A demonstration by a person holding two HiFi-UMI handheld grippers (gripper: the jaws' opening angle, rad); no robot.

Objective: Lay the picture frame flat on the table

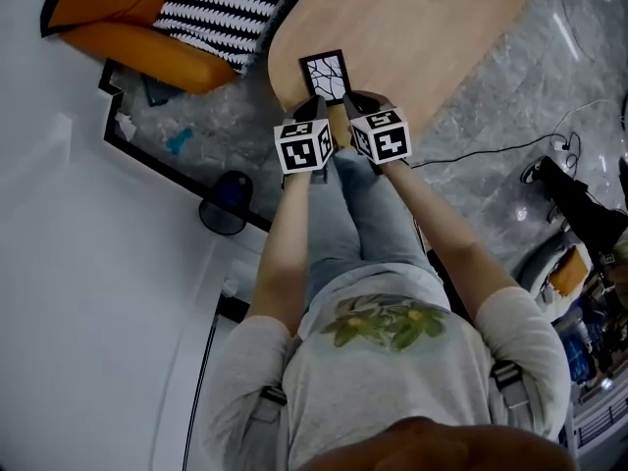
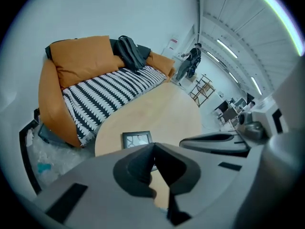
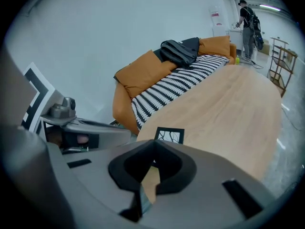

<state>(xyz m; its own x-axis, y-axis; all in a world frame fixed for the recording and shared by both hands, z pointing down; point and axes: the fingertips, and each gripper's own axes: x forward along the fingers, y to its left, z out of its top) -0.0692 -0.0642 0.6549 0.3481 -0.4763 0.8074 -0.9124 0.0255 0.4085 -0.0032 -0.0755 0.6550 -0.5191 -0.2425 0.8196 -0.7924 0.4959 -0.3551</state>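
Observation:
The picture frame point(image 1: 324, 75), black-edged with a white branch pattern, lies flat and face up on the light wooden table point(image 1: 422, 18) close to its near rim. My left gripper point(image 1: 312, 111) and right gripper point(image 1: 361, 104) hover side by side just on the near side of it, both shut with nothing between the jaws. In the left gripper view the frame point(image 2: 137, 139) shows just beyond the closed left gripper point(image 2: 153, 146). The right gripper view has the frame point(image 3: 169, 134) right behind the closed right gripper point(image 3: 153, 141). Neither gripper touches the frame.
An orange sofa point(image 1: 137, 37) with a black-and-white striped throw point(image 1: 231, 8) stands left of the table. A dark round object point(image 1: 226, 202) and a black cable point(image 1: 491, 150) lie on the grey floor. A person point(image 3: 248, 25) stands far off beyond the table.

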